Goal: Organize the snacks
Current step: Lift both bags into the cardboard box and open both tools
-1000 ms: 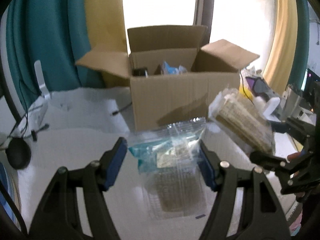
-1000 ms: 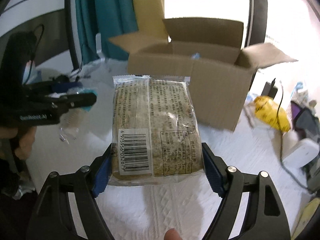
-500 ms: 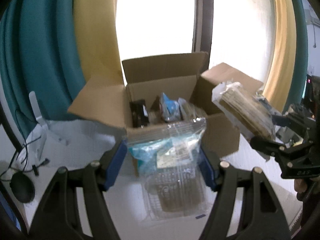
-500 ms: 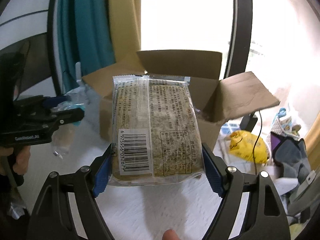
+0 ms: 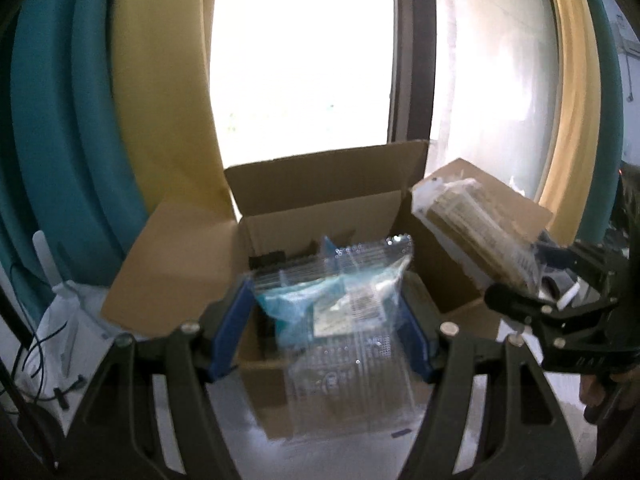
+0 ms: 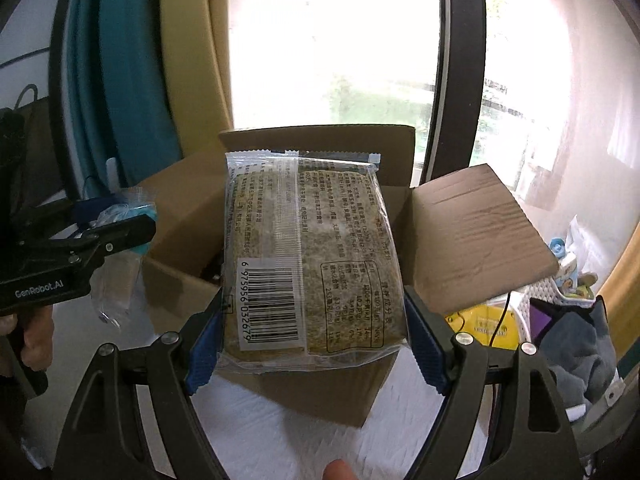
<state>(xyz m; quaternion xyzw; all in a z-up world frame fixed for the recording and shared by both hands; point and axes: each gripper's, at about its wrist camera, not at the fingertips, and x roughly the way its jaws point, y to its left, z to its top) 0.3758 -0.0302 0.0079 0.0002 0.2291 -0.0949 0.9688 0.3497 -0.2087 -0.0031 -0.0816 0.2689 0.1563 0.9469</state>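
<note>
1. Right wrist view, bottom centre: my right gripper [image 6: 314, 344] is closed about a packet's width, blue pads clamped on both long edges of the brown snack pack [image 6: 308, 264], barcode side facing the camera.
2. Left wrist view, bottom centre: my left gripper [image 5: 326, 328] is closed to a similar width on the clear snack bag [image 5: 340, 312], teal contents up top, a brownish block hanging below the fingers. Frame is blurry.
3. Each gripper shows up in the other's view: the left one at mid left of the right view, the right one at mid right of the left view.
4. Behind both packs, frame centre: open cardboard box [image 6: 472, 240], flaps splayed; a few items already inside [image 5: 276, 258], too dark to name.
5. Far: bright window [image 5: 300, 60], teal and yellow curtains [image 5: 64, 120].
6. Step, my guess: carrying both packs to the box for drop-off.
7. Next: get each pack above the opening, clear of the flaps, then open the fingers. The floppy bag might snag the front wall.
</note>
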